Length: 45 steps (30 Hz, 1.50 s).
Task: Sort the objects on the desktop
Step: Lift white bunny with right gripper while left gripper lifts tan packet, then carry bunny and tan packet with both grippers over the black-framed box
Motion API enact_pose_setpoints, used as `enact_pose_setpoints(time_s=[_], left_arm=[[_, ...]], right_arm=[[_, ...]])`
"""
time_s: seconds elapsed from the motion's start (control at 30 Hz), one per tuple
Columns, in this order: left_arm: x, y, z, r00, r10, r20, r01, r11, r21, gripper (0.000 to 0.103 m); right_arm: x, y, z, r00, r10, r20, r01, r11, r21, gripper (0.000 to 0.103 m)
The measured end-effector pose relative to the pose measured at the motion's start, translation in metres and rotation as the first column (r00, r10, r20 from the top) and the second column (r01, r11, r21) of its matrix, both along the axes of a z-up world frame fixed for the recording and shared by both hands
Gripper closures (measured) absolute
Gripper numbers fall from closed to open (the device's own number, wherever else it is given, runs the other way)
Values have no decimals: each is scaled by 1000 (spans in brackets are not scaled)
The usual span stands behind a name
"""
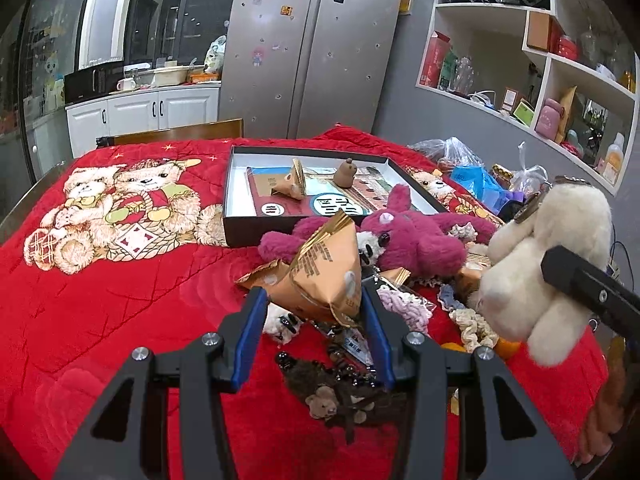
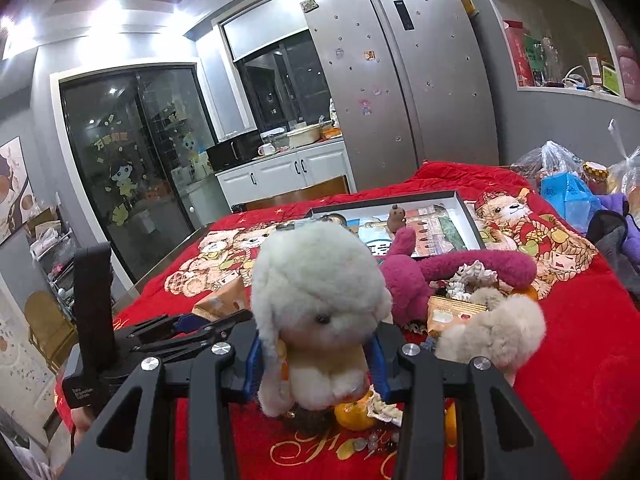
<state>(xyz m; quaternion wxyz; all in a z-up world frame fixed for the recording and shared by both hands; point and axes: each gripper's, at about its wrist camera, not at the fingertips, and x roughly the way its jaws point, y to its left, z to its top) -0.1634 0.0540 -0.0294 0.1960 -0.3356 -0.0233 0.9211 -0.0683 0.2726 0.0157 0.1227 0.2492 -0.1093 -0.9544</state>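
My left gripper (image 1: 314,304) is shut on a gold-orange snack packet (image 1: 320,276) and holds it above the red cloth. My right gripper (image 2: 316,352) is shut on a white plush dog (image 2: 316,300), lifted above the table; the dog also shows in the left wrist view (image 1: 548,264). A magenta plush bear (image 1: 404,236) lies in front of the open black box (image 1: 236,184), which holds two small brown figurines (image 1: 346,174). A small brown bear charm (image 1: 320,404) and beads lie under my left gripper. The left gripper also shows in the right wrist view (image 2: 192,324).
A pile of scrunchies (image 1: 472,324), more snack packets (image 2: 452,312), a beige fur pompom (image 2: 496,332) and tangerines (image 2: 352,416) lie on the red teddy-print cloth (image 1: 120,280). Plastic bags (image 2: 568,192) sit at the table's right. A fridge (image 1: 308,48) stands behind.
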Motion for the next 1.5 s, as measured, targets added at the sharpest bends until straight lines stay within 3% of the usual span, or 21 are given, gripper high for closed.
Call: enact_pose_setpoints(time_s=[0.27,0.47,0.77,1.1,1.27,1.5], left_arm=[[0,8,12,1000,-22,-5,22,999,-41,55],[-10,2,21,1000,-5,17,5,1000,-26,55],[-30,8,53,1000,-18,-23,17,998,-60,55],[-80,34,77,1000,1,-1,-1,995,-96,55],[-123,46,80,998,0,67,6,996,-87,55],[-174,62,76,996,42,79,-33,994,-108,55]], right_arm=[[0,-4,4,1000,4,3,-4,1000,1,60],[-6,-7,3,1000,15,13,-15,1000,-8,60],[-21,-2,22,1000,-7,3,7,1000,-19,60],[-60,8,66,999,-34,-26,33,999,-7,60],[-96,13,90,999,-39,-34,40,999,16,60],[-154,27,101,999,-51,-15,52,997,63,60]])
